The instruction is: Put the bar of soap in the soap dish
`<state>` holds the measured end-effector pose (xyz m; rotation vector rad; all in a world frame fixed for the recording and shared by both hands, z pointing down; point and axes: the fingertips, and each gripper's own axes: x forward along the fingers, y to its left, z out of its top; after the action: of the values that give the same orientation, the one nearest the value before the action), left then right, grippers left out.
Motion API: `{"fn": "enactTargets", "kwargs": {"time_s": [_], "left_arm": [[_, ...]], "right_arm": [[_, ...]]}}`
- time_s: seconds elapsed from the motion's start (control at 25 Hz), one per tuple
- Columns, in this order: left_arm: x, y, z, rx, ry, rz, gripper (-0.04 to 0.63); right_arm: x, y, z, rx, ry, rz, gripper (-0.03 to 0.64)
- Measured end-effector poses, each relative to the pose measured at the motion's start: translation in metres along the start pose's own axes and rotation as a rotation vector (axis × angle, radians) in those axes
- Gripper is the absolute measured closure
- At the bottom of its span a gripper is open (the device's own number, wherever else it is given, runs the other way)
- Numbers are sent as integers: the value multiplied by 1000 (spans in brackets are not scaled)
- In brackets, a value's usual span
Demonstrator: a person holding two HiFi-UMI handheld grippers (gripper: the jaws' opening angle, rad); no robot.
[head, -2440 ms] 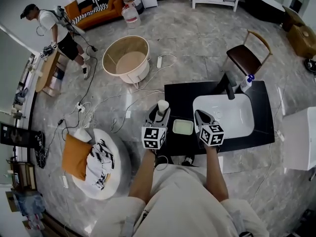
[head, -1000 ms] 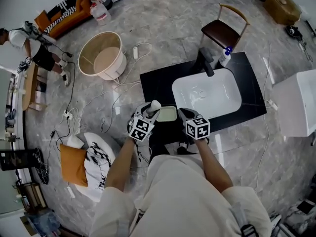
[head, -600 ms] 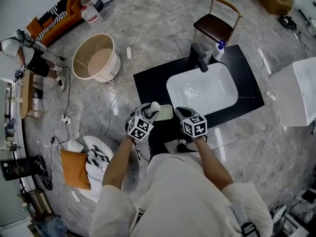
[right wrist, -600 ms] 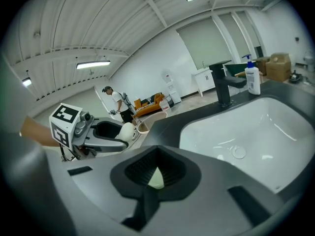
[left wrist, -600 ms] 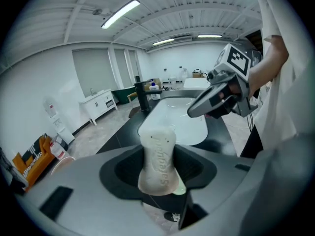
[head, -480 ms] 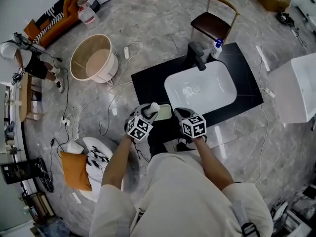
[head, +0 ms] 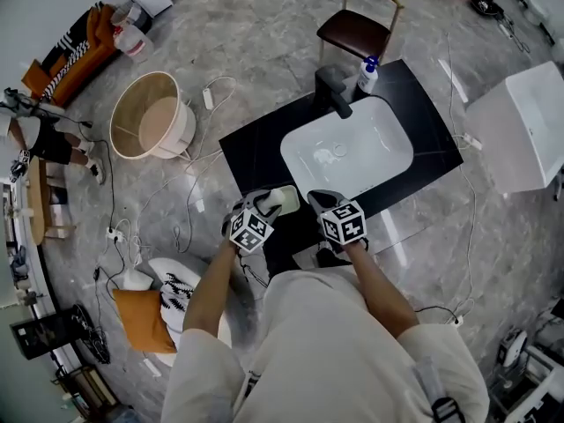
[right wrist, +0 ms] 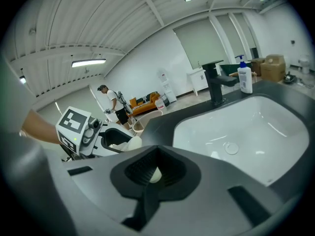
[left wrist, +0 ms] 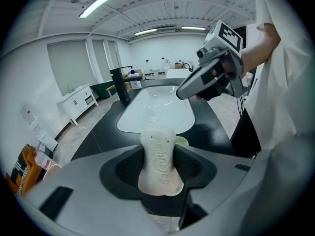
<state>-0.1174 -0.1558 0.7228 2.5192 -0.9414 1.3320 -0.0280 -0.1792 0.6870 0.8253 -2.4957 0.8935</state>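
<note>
A cream bar of soap [left wrist: 160, 166] stands upright between the jaws of my left gripper [left wrist: 158, 154], which is shut on it. In the head view the soap [head: 270, 203] hangs at the left edge of the pale green soap dish [head: 289, 198] on the black counter [head: 251, 152]. A sliver of the dish [left wrist: 182, 141] shows just behind the soap. My right gripper [head: 324, 208] hovers to the right of the dish, in front of the white basin [head: 348, 152]. Its jaws [right wrist: 156, 156] are shut on nothing. My left gripper [right wrist: 115, 140] shows at the left of the right gripper view.
A black tap [head: 328, 91] and a pump bottle [head: 367, 73] stand behind the basin. A chair [head: 352, 29] is beyond the counter, a white cabinet [head: 520, 126] to the right. A round wooden tub [head: 150, 117], cables and cushions lie on the floor at left.
The head view has swung, so the counter sits higher in the picture. My left gripper has brought the soap lower and closer to the dish. The right gripper keeps its place.
</note>
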Motion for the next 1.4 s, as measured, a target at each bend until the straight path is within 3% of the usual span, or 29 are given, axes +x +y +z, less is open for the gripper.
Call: {"fn": "enactTargets", "kwargs": {"time_s": [0.72,1.4], "left_arm": [[27,-17,-12,146,63,-208,399],[39,-29,-20,213,164,-285,399]], "right_arm": [[-25,-22,-12,98,-27,-151,614],[-33,-25,-23,108,-19,-169,614]]}}
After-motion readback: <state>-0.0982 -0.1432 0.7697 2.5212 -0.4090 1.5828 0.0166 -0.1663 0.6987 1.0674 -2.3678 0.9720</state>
